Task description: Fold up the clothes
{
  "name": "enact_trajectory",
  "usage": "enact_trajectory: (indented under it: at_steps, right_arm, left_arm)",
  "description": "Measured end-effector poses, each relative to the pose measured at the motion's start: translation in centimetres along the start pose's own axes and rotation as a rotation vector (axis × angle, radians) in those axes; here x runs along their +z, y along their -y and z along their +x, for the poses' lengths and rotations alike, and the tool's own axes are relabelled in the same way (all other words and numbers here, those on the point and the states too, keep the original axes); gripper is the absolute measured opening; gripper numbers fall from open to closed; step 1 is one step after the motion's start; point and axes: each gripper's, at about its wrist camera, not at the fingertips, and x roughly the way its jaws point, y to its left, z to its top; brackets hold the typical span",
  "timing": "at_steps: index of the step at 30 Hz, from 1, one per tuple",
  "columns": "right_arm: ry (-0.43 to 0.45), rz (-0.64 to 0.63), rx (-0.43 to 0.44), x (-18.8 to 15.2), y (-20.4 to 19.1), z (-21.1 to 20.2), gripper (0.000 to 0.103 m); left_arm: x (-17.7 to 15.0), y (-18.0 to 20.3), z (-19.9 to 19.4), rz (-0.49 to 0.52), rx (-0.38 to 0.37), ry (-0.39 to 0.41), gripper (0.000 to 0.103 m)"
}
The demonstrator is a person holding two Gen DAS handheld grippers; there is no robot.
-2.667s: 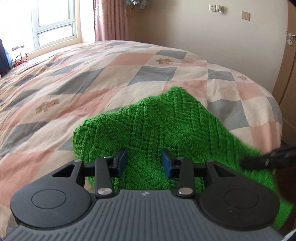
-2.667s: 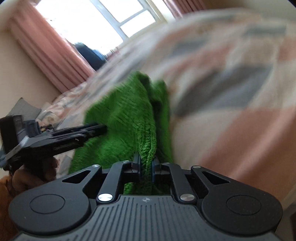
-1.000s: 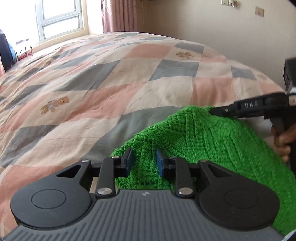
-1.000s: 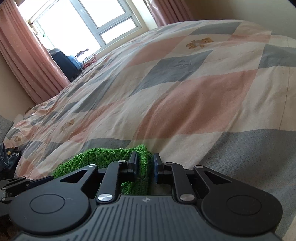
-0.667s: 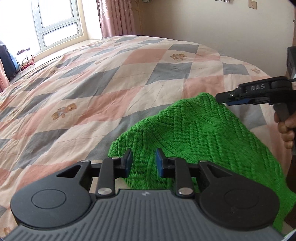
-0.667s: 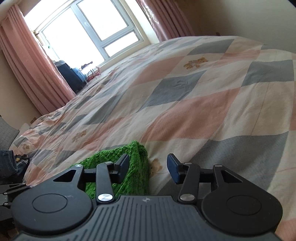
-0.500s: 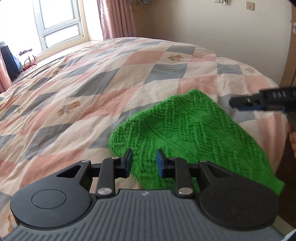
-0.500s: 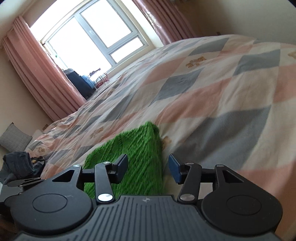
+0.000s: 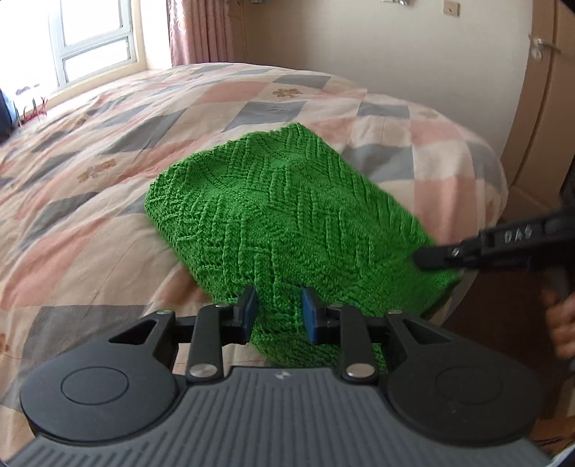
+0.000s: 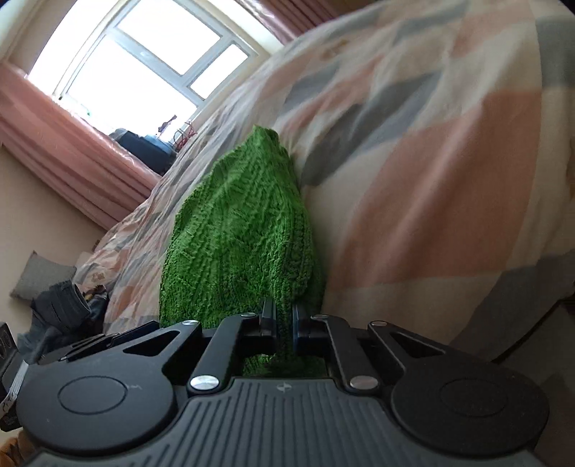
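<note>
Green chunky-knit sweater, chevron-ribbed, folded into a thick rectangle at the near corner of the checked quilted bed. Left gripper spread over its near edge; right gripper pinching its hem.

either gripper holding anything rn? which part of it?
The right gripper is shut on the near edge of the green knit. The left gripper is open over the same edge, holding nothing.

Bed with pink-grey checked quilt. Window at 11 o'clock, pink curtain beside it. Door at 2 o'clock. Grey cushion and dark clothes at 9 o'clock.
</note>
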Motion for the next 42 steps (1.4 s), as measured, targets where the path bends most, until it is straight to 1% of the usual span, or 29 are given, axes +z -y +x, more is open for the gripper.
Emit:
enact_trajectory:
  at_steps: [2,5,6,10,12,16,18,20,21,22,23,24,26,28,31,33,37,42]
  right_arm:
    - [-0.017,-0.030,-0.040,-0.6,0.1,0.7,0.006]
    - [-0.031,-0.052,-0.090,-2.1,0.3,1.8,0.006]
    - [-0.025,-0.051,-0.093,-2.1,0.0,1.5,0.006]
    - [0.013,-0.083,-0.101,-2.0,-0.8,-0.3,0.005]
    - [0.006,-0.080,-0.109,-2.1,-0.6,0.0,0.005]
    - [-0.011,-0.110,-0.164,-3.2,-0.1,1.8,0.005]
    - [-0.023,-0.088,-0.151,-3.1,-0.1,1.6,0.006]
    - [-0.025,-0.104,-0.140,-2.5,-0.6,0.9,0.008]
    - [-0.018,-0.116,-0.137,-2.2,-1.0,0.4,0.011]
    - [-0.008,-0.128,-0.135,-1.9,-1.3,-0.1,0.018]
    - [0.017,-0.140,-0.138,-1.6,-1.8,-0.5,0.023]
    - [0.043,-0.154,-0.142,-1.4,-2.3,-1.0,0.025]
    - [0.098,-0.213,-0.143,-0.7,-3.3,-1.4,0.025]
    - [0.126,-0.276,-0.136,-0.3,-4.4,-1.0,0.025]
    - [0.103,-0.356,-0.126,-0.5,-5.0,0.3,0.025]
    - [0.046,-0.384,-0.156,-1.0,-4.8,1.8,0.024]
    - [0.010,-0.421,-0.201,-2.0,-4.0,3.2,0.021]
    - [-0.013,-0.411,-0.208,-1.6,-4.3,3.0,0.021]
  left_arm:
    - [-0.3,1.1,0.3,0.071,0.028,-0.010,0.022]
    - [-1.2,2.0,2.1,0.121,0.048,-0.040,0.022]
    - [-1.3,2.0,2.2,0.123,0.049,-0.044,0.022]
    - [-0.8,0.9,-0.1,0.074,0.028,-0.008,0.023]
    - [-0.6,0.7,-1.2,0.054,0.004,0.015,0.023]
    - [-1.2,2.4,0.1,0.096,-0.029,-0.031,0.023]
    - [-2.0,3.2,1.1,0.133,-0.005,-0.048,0.023]
    - [-1.9,3.1,0.7,0.122,0.005,-0.049,0.023]
    - [-1.7,3.0,0.5,0.120,0.007,-0.052,0.023]
    - [-1.4,2.9,0.3,0.118,0.008,-0.055,0.023]
    - [-1.3,2.9,0.1,0.125,0.013,-0.056,0.023]
    - [-1.2,3.0,0.1,0.135,0.019,-0.056,0.023]
    - [-1.3,3.3,0.1,0.143,0.027,-0.058,0.023]
    - [-1.4,3.6,0.1,0.146,0.034,-0.059,0.023]
    - [-1.4,3.8,0.2,0.145,0.039,-0.061,0.023]
    - [-1.4,3.6,0.2,0.141,0.037,-0.063,0.023]
    - [-1.7,3.7,0.3,0.139,0.032,-0.074,0.023]
    - [-2.0,3.9,0.6,0.134,0.051,-0.074,0.023]
